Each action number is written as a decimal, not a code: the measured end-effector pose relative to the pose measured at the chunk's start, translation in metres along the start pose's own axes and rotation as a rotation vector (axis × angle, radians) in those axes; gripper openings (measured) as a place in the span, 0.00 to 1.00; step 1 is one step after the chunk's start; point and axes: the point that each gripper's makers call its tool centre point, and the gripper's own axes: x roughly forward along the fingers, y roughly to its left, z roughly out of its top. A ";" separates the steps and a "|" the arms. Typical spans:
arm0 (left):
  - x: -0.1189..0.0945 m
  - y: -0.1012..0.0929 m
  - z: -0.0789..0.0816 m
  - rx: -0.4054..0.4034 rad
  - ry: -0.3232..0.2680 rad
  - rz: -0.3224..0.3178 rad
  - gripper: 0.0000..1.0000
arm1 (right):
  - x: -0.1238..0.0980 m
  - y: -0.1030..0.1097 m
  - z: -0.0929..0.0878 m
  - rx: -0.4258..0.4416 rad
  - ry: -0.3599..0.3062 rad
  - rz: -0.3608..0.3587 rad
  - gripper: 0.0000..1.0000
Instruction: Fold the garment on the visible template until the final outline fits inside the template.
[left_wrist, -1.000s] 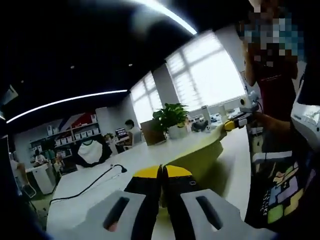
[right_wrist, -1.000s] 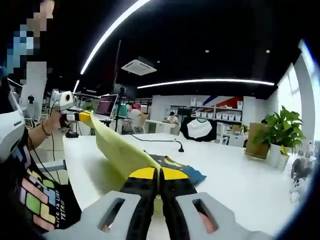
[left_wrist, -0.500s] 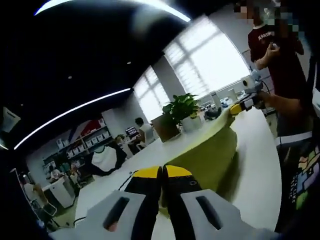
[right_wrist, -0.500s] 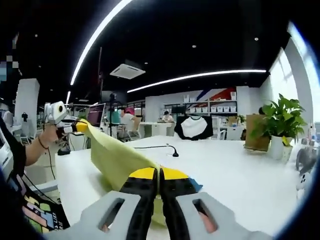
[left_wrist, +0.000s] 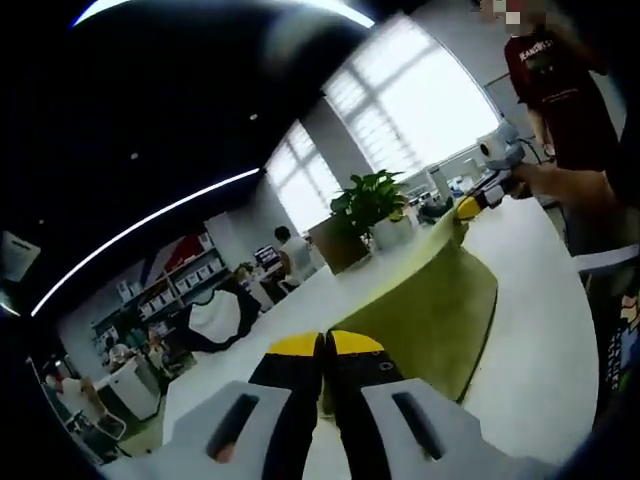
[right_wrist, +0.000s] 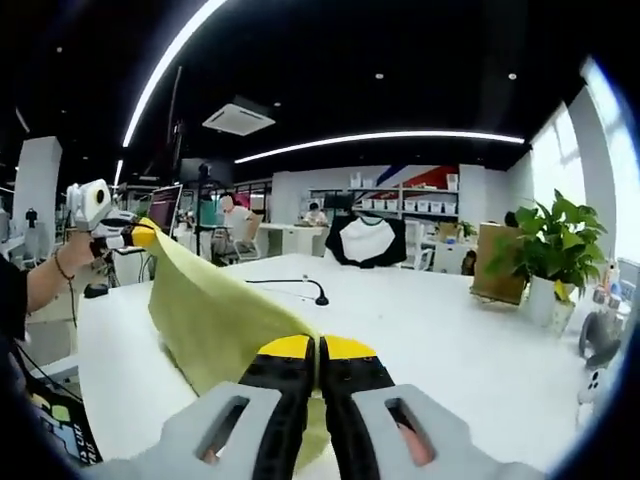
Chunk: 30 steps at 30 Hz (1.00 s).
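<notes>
A yellow-green garment (left_wrist: 425, 310) hangs stretched in the air between my two grippers, above a white table (right_wrist: 420, 330). My left gripper (left_wrist: 324, 345) is shut on one corner of it, at the bottom of the left gripper view. The right gripper (left_wrist: 470, 207) holds the far corner there, in a person's hand. In the right gripper view my right gripper (right_wrist: 316, 350) is shut on the garment (right_wrist: 210, 315), and the left gripper (right_wrist: 140, 236) pinches the far corner at the left. The cloth sags between them. The template is hidden.
A potted plant (right_wrist: 545, 255) and a brown box (right_wrist: 492, 265) stand at the table's far right. A black cable (right_wrist: 290, 287) lies across its middle. A black-and-white shirt (right_wrist: 365, 240) hangs behind, near shelves. A person in a dark red shirt (left_wrist: 555, 95) stands beyond the table.
Both views have swung, so the cameras moved. The garment now hangs fuller and wider between the grippers. The blue cloth seen under it a second ago is out of sight.
</notes>
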 end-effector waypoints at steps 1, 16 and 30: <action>0.003 0.001 -0.001 -0.002 0.002 0.000 0.02 | 0.004 -0.002 -0.002 0.001 0.012 -0.004 0.00; 0.071 0.028 -0.051 0.035 0.074 -0.044 0.02 | 0.059 -0.033 -0.041 0.034 0.165 -0.061 0.00; 0.125 0.022 -0.108 0.082 0.200 -0.081 0.02 | 0.094 -0.057 -0.088 0.056 0.326 -0.118 0.00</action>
